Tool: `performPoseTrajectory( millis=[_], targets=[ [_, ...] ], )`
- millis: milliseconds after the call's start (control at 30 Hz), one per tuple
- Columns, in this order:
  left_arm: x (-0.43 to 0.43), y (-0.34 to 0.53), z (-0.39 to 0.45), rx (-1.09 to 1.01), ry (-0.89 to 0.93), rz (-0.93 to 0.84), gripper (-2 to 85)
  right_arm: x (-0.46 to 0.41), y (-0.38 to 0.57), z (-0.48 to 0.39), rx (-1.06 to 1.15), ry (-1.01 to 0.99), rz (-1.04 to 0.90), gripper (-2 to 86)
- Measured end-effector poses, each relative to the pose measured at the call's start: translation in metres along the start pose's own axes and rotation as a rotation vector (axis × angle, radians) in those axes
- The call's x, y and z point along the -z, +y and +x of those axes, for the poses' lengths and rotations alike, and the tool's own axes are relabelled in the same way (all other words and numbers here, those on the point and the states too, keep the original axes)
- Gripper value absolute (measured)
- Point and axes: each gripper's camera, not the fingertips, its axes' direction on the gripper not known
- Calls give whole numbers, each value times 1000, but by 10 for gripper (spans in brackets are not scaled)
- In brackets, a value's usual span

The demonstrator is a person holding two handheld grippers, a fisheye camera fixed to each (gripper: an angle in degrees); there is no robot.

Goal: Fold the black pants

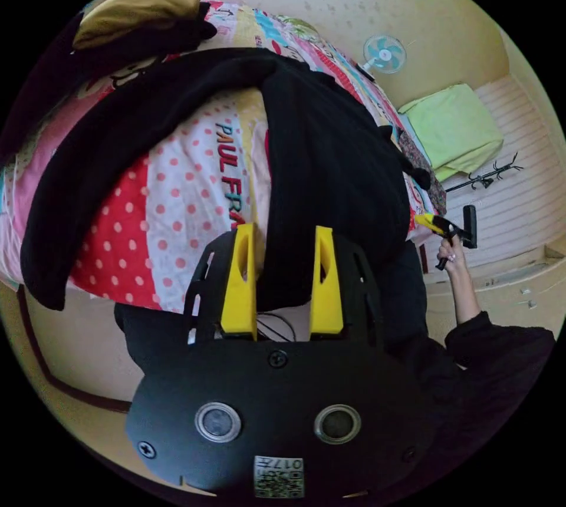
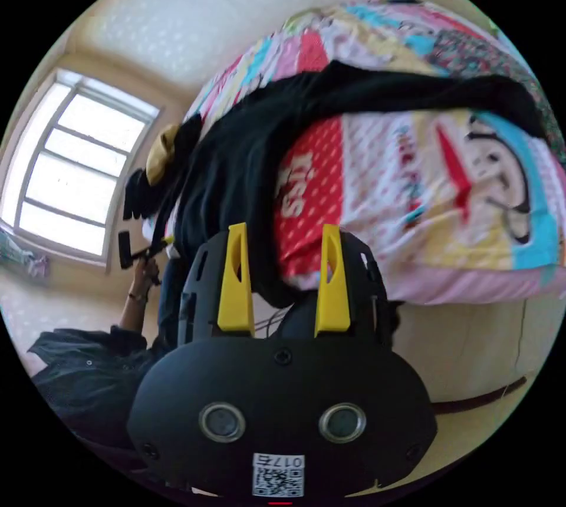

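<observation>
**Both grippers open, pants still spread on the bed**

I had the black pants (image 1: 330, 165) lying across the patterned bedspread (image 1: 194, 177), legs fanned apart, waist hanging at the near edge of the bed. My left gripper (image 1: 283, 277) hovered over that edge, jaws apart, holding nothing. My right gripper (image 2: 284, 280) was open too, clear of the cloth. I judged the fold needed both jaws pinching the waist corners cleanly, fabric only, not the bedspread, then one leg laid squarely over the other.
</observation>
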Motion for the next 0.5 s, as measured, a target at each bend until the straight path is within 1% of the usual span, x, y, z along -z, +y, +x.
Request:
performPoseTrajectory(
  millis=[33,67,100,133,200,267,333,367,400,433,500],
  targets=[
    [0,1,1,-1,-4,15,118,-22,17,-9,11,25,-1,152],
    [0,1,2,-12,-35,22,95,-22,26,-15,21,70,58,128],
    [-2,-1,2,-18,-77,-33,62,-18,39,-22,14,152,94,79],
    [-4,-2,1,-17,-102,-71,45,-10,44,-22,-4,162,53,48],
    [7,2,-4,-33,-59,-146,36,17,52,-19,-7,77,17,28],
    [25,12,-10,-23,-7,-148,37,59,65,-20,10,146,52,23],
    [26,23,-20,3,56,-222,43,93,76,-11,-9,285,20,22],
    [21,31,-31,61,111,-290,50,97,78,-6,-23,297,2,22],
    [21,37,-46,121,147,-297,65,100,79,4,-62,293,-29,24],
    [26,41,-56,157,158,-267,72,105,80,12,-106,275,-42,27],
    [60,52,-112,365,221,-40,109,117,84,17,-129,243,-18,35]
  ],
)
